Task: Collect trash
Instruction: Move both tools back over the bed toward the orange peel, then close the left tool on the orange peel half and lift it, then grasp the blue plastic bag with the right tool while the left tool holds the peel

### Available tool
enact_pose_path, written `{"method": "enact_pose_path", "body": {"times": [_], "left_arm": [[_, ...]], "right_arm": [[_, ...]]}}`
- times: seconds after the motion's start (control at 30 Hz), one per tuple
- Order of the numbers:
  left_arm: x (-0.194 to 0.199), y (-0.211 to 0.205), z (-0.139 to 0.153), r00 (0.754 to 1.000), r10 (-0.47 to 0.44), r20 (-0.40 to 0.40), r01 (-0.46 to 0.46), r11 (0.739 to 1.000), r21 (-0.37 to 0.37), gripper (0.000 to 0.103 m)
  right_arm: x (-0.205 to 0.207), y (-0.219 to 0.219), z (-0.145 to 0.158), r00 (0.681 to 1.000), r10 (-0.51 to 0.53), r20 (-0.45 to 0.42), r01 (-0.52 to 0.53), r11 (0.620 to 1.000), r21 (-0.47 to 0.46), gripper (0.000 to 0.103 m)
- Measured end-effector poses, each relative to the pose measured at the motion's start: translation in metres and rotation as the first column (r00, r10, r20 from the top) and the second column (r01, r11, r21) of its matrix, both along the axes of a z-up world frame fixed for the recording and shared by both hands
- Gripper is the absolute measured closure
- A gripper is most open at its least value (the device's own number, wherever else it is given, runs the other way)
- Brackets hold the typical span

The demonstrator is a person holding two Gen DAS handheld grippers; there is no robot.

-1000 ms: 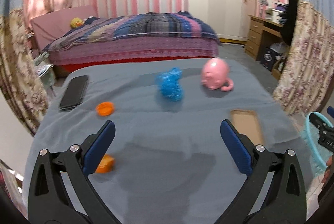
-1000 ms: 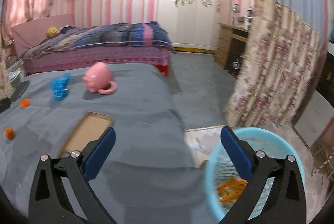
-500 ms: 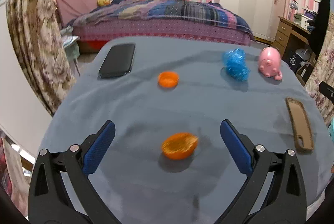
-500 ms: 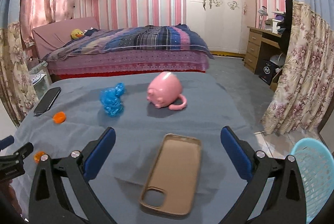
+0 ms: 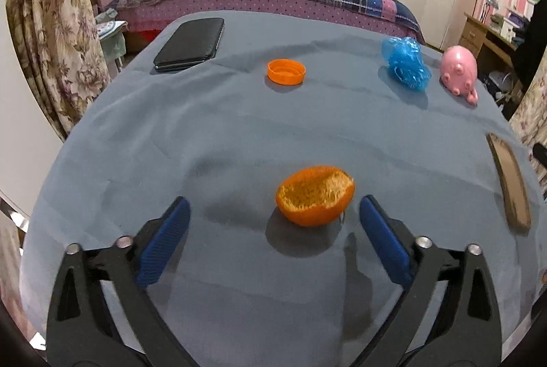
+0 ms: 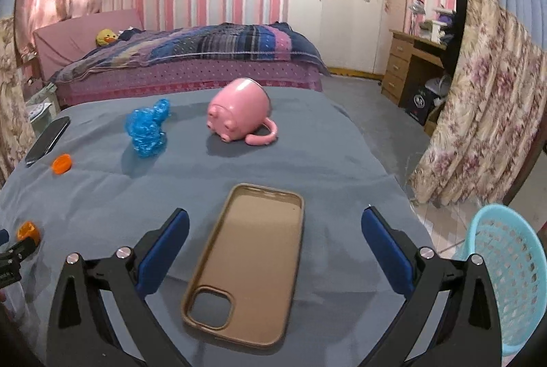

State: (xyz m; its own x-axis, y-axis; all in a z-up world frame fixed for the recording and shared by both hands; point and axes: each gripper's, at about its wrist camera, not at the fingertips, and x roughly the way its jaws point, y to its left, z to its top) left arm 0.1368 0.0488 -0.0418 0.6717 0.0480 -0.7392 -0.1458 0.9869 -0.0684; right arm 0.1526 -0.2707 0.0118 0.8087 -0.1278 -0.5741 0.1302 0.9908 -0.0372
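A hollow orange peel half (image 5: 315,195) lies on the grey-blue table cloth (image 5: 205,141), just ahead of my open, empty left gripper (image 5: 273,230). The peel also shows in the right wrist view (image 6: 28,231). An orange bottle cap (image 5: 286,71) and a crumpled blue plastic wrapper (image 5: 406,63) lie farther back. My right gripper (image 6: 273,235) is open and empty, low over a tan phone case (image 6: 249,261). A light blue trash basket (image 6: 506,278) stands on the floor off the table's right side.
A pink pig mug (image 6: 239,115) lies on its side at the back right. A black phone (image 5: 189,44) lies at the back left. Floral curtains hang at both sides. A bed stands behind the table.
My left gripper has swung left and closed in on the orange peel, now just in front of the fingers. My right gripper has swung from the basket back over the phone case.
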Motion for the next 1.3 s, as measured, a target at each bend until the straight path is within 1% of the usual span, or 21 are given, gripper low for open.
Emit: {"method": "enact_pose_path", "body": {"times": [0.03, 0.07, 0.1, 0.13, 0.17, 0.23, 0.3, 0.37, 0.47, 0.5, 0.6, 0.63, 0.7, 0.77, 0.87, 0.93, 1.0, 1.1, 1.2, 1.23, 1.3], "left_arm": [[0.002, -0.001, -0.001, 1.000, -0.012, -0.006, 0.012, 1.000, -0.007, 0.027], [0.005, -0.003, -0.001, 1.000, -0.030, -0.011, 0.030, 1.000, -0.011, 0.030], [0.006, -0.006, -0.001, 0.999, -0.042, -0.010, 0.042, 0.999, -0.005, 0.040], [0.007, -0.012, 0.001, 0.998, -0.069, -0.002, 0.069, 0.998, 0.008, 0.056], [0.008, -0.015, 0.003, 0.996, -0.085, -0.002, 0.085, 0.996, 0.011, 0.064], [0.011, -0.019, 0.007, 0.995, -0.095, -0.004, 0.095, 0.995, 0.025, 0.073], [0.016, -0.020, 0.016, 0.994, -0.106, 0.006, 0.106, 0.994, 0.022, 0.074], [0.026, -0.016, 0.033, 0.995, -0.084, 0.047, 0.083, 0.996, 0.033, 0.074], [0.046, -0.005, 0.060, 0.994, -0.041, 0.101, 0.041, 0.999, 0.006, 0.074], [0.054, 0.000, 0.068, 0.993, -0.025, 0.116, 0.025, 1.000, -0.001, 0.074], [0.066, 0.005, 0.075, 0.989, 0.012, 0.149, -0.017, 0.999, 0.034, 0.074], [0.067, 0.007, 0.072, 0.987, 0.020, 0.157, -0.029, 0.998, 0.053, 0.074], [0.069, 0.012, 0.063, 0.990, 0.028, 0.139, -0.036, 0.998, 0.056, 0.074], [0.073, 0.023, 0.053, 0.995, 0.032, 0.092, -0.037, 0.998, 0.058, 0.074], [0.073, 0.044, 0.054, 0.994, 0.073, 0.087, -0.082, 0.991, 0.104, 0.074], [0.071, 0.063, 0.057, 0.989, 0.110, 0.098, -0.118, 0.990, 0.075, 0.074], [0.072, 0.075, 0.058, 0.986, 0.130, 0.101, -0.135, 0.990, 0.048, 0.074], [0.072, 0.089, 0.058, 0.981, 0.160, 0.112, -0.168, 0.984, 0.066, 0.074], [0.072, 0.103, 0.058, 0.976, 0.187, 0.110, -0.192, 0.981, 0.033, 0.074], [0.073, 0.109, 0.058, 0.975, 0.195, 0.107, -0.197, 0.980, 0.005, 0.074], [0.073, 0.115, 0.058, 0.973, 0.206, 0.107, -0.206, 0.979, -0.006, 0.074]], "right_arm": [[0.002, -0.003, -0.001, 1.000, -0.007, -0.002, 0.007, 1.000, 0.007, 0.005], [0.003, -0.004, -0.002, 1.000, -0.010, -0.004, 0.010, 1.000, 0.011, 0.005], [0.005, -0.006, -0.004, 1.000, -0.014, -0.011, 0.015, 1.000, 0.017, 0.005], [0.007, -0.006, -0.005, 1.000, -0.020, -0.020, 0.021, 1.000, 0.018, 0.005], [0.008, -0.006, -0.006, 0.999, -0.023, -0.024, 0.023, 1.000, 0.017, 0.005], [0.010, -0.003, -0.006, 1.000, -0.001, -0.022, 0.001, 1.000, 0.019, 0.005], [0.009, -0.002, -0.006, 1.000, 0.005, -0.018, -0.006, 1.000, -0.003, 0.005], [0.010, -0.003, -0.006, 1.000, -0.001, -0.015, 0.000, 1.000, -0.021, 0.005], [0.008, -0.018, -0.004, 0.999, -0.031, -0.006, 0.031, 1.000, -0.006, 0.005], [0.007, -0.027, -0.004, 0.999, -0.054, -0.004, 0.054, 0.998, 0.019, 0.005], [0.008, -0.037, -0.008, 0.997, -0.078, -0.010, 0.078, 0.995, 0.060, 0.004], [0.009, -0.038, -0.009, 0.997, -0.082, -0.014, 0.083, 0.994, 0.064, 0.004], [0.014, -0.034, -0.012, 0.997, -0.079, -0.019, 0.080, 0.994, 0.069, 0.004], [0.025, -0.023, -0.014, 0.998, -0.051, -0.034, 0.054, 0.996, 0.073, 0.004], [0.039, -0.004, -0.013, 0.998, -0.017, -0.068, 0.022, 0.997, 0.079, 0.004], [0.053, 0.019, -0.013, 0.996, 0.034, -0.086, -0.026, 0.996, 0.085, 0.004], [0.072, 0.048, -0.012, 0.990, 0.116, -0.085, -0.110, 0.991, 0.073, 0.004], [0.098, 0.083, -0.010, 0.983, 0.173, -0.069, -0.171, 0.985, 0.039, 0.004], [0.128, 0.111, -0.014, 0.978, 0.191, -0.085, -0.192, 0.981, -0.002, 0.004], [0.135, 0.117, -0.015, 0.976, 0.197, -0.091, -0.198, 0.980, -0.004, 0.004], [0.153, 0.128, -0.022, 0.972, 0.206, -0.113, -0.208, 0.978, -0.006, 0.005]]}}
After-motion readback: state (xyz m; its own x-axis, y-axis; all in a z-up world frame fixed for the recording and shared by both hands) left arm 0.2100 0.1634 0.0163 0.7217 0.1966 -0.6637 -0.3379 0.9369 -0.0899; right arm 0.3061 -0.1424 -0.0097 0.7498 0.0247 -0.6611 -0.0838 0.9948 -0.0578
